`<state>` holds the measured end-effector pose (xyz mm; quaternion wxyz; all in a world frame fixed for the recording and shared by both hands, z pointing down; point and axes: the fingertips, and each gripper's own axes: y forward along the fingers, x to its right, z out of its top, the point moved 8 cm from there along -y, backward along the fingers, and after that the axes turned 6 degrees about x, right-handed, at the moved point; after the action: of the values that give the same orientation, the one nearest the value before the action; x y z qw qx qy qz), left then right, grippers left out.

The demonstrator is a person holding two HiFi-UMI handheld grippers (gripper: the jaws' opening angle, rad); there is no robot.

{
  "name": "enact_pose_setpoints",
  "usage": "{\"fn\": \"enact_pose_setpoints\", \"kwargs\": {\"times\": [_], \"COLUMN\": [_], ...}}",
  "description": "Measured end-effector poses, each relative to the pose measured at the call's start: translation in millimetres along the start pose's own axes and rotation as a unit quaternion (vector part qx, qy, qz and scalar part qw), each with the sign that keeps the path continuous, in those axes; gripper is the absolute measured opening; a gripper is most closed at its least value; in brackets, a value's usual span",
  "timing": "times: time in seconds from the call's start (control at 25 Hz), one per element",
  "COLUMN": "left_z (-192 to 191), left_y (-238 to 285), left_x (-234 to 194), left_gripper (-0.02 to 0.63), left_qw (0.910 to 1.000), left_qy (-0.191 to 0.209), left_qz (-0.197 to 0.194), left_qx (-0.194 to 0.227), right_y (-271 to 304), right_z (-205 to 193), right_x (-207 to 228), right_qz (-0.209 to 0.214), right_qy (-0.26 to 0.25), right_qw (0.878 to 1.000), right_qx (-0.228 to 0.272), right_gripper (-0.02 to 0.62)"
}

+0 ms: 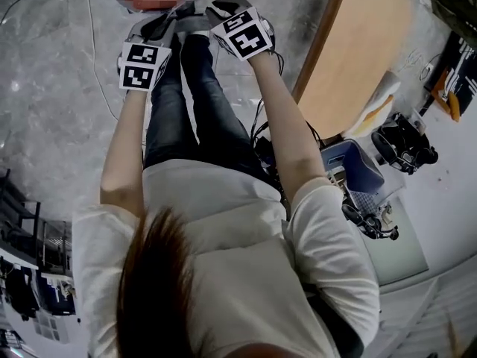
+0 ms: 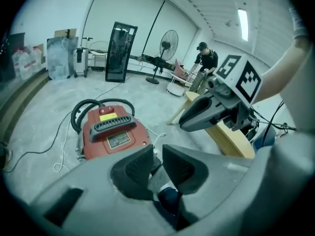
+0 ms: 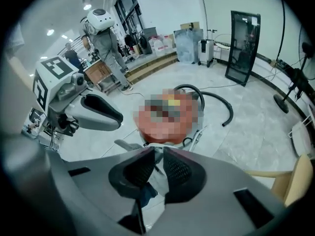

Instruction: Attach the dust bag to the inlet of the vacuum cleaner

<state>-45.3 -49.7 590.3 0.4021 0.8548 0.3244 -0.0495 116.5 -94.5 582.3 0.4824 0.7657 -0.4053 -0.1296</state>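
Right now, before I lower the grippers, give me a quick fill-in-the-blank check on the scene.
The vacuum cleaner on the floor is ___ in colour.
The hose curled round its far end is ___.
The left gripper and the right gripper, jaws slightly apart, both hold ___.
Missing words: red; black; nothing.

Left tool (image 2: 156, 156) at bottom centre, jaws narrowly apart, nothing between pads. Beyond jaws: red vacuum cleaner (image 2: 112, 132) on grey floor (image 2: 39, 122), black hose (image 2: 83, 106) looped at its far end. Right tool (image 2: 189, 122) at upper right, marker cube (image 2: 242, 76) on top. Far back: standing fan (image 2: 169, 45), black cabinet (image 2: 119, 50), person (image 2: 205, 59).
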Motion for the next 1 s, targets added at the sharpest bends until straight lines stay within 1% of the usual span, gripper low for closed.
{"fn": "enact_pose_setpoints", "kwargs": {"times": [0.04, 0.16, 0.24, 0.36, 0.6, 0.8, 1.0], "left_z": [7.1, 31.8, 50.2, 72.9, 107.2, 126.4, 143.3], "left_y": [-5.2, -20.4, -29.9, -41.4, -69.5, -93.9, -111.4], "left_x": [2.1, 8.6, 14.5, 27.1, 52.2, 69.8, 83.7], "left_gripper": [0.062, 0.035, 0.031, 0.023, 0.018, 0.018, 0.018], "left_qw": [1.0000, 0.9991, 0.9979, 0.9959, 0.9920, 0.9876, 0.9832], "left_qy": [0.006, 0.016, 0.012, 0.014, 0.019, 0.019, 0.025], "left_qz": [0.002, 0.017, 0.024, 0.027, 0.040, 0.056, 0.067], "left_qx": [0.007, 0.034, 0.059, 0.085, 0.118, 0.145, 0.168], "right_y": [-6.8, -28.9, -43.0, -64.2, -113.8, -150.3, -181.1], "right_z": [6.9, 27.6, 41.0, 58.6, 86.4, 97.1, 102.2], "right_x": [-0.9, -4.5, -8.2, -14.6, -20.4, -22.1, -30.2], "right_qz": [-0.003, -0.007, -0.006, -0.008, -0.017, -0.019, -0.021], "right_qy": [-0.006, -0.016, -0.017, -0.017, -0.008, 0.021, 0.028], "right_qw": [1.000, 0.999, 0.999, 0.997, 0.992, 0.985, 0.978], "right_qx": [0.008, 0.026, 0.044, 0.069, 0.126, 0.172, 0.208], "right_gripper": [0.049, 0.009, 0.003, 0.002, 0.002, 0.002, 0.002]}}
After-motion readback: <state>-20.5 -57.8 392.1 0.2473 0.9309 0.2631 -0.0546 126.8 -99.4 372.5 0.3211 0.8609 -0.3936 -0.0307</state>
